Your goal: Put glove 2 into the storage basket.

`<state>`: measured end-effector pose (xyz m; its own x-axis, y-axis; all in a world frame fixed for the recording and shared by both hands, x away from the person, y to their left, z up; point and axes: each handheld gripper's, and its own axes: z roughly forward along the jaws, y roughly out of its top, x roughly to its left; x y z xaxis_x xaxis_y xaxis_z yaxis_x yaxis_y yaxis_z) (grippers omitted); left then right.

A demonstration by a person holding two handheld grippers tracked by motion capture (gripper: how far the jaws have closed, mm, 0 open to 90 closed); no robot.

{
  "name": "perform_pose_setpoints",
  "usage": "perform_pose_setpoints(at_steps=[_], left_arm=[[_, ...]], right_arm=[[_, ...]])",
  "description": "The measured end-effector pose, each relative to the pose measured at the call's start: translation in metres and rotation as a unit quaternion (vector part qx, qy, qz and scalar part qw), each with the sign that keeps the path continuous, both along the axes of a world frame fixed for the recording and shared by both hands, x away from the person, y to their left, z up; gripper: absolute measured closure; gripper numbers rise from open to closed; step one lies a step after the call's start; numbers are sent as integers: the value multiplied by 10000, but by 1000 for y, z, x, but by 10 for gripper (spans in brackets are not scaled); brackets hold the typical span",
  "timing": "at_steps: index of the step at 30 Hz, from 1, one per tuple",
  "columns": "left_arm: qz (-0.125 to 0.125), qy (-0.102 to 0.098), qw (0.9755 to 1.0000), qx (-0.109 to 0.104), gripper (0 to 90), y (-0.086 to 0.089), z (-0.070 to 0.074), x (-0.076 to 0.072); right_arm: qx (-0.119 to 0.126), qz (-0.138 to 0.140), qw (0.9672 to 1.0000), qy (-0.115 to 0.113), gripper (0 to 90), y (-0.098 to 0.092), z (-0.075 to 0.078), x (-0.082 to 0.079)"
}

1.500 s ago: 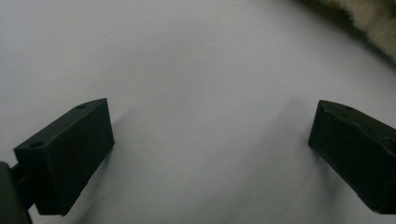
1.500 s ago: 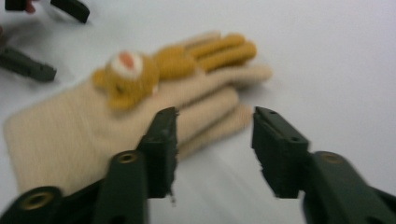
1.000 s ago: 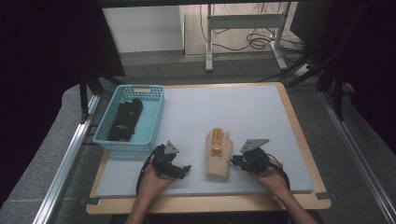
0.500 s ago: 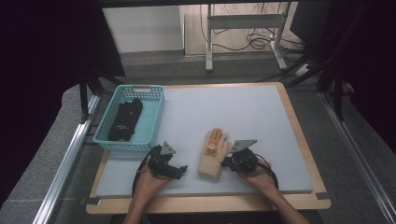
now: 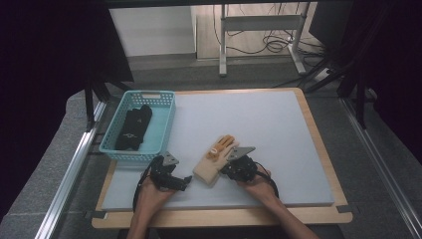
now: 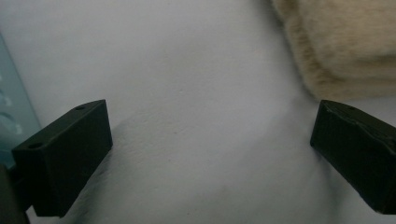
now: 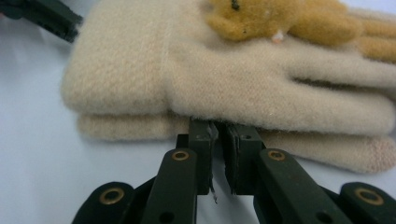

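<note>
Gloves (image 7: 224, 79) — a fuzzy cream knit pair, stacked, topped with a plush orange bear — lie on the smooth white table (image 5: 278, 124). Right gripper (image 7: 219, 130), jaws nearly together, touches their edge; left gripper (image 6: 210, 154) stands wide apart beside the cuff.

Open counter at the far and right sides, crowded near the front-left

The grey counter (image 5: 259, 114) lies bare toward its far edge and right corners. A blue basket (image 5: 166, 127) (black gloves (image 5: 133, 128) inside) blocks the far-left corner. Near the front edge, stacked beige gloves (image 5: 215, 162) sit between the left tongs (image 5: 186, 181) and right tongs (image 5: 230, 163), with a narrow bare strip showing between the spread left jaws.
</note>
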<state>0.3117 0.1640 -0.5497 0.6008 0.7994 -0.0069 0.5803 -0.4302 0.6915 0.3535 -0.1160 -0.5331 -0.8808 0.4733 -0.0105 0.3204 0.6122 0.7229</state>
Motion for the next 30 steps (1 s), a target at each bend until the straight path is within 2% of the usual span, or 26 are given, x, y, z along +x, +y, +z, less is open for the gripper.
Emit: perform_pose_setpoints(at_steps=[2,6,12,15,18,23,27,30], left_arm=[[-40,12,10000,-18,4,0,0,0],[-75,83,9999,-91,25,1,0,1],[-72,103,9998,-136,23,2,-1,1],[-71,107,9998,-150,22,2,-1,2],[-71,116,9998,-153,22,2,-1,2],[-74,121,9998,-154,21,2,-1,2],[-65,123,9998,-167,21,2,-1,2],[-65,123,9998,-167,20,2,-1,2]], right_arm=[[21,-8,10000,-2,804,1,0,1],[-114,-3,9999,-58,721,-5,5,-2],[78,-359,9990,-267,594,-41,20,-3],[100,-625,9976,-281,507,-61,22,0],[107,-929,9953,-230,406,-82,20,3],[-24,-1309,9906,-383,269,-108,16,4],[-49,-1580,9868,-340,224,-128,13,8],[-138,-1758,9835,-394,203,-140,10,9]])
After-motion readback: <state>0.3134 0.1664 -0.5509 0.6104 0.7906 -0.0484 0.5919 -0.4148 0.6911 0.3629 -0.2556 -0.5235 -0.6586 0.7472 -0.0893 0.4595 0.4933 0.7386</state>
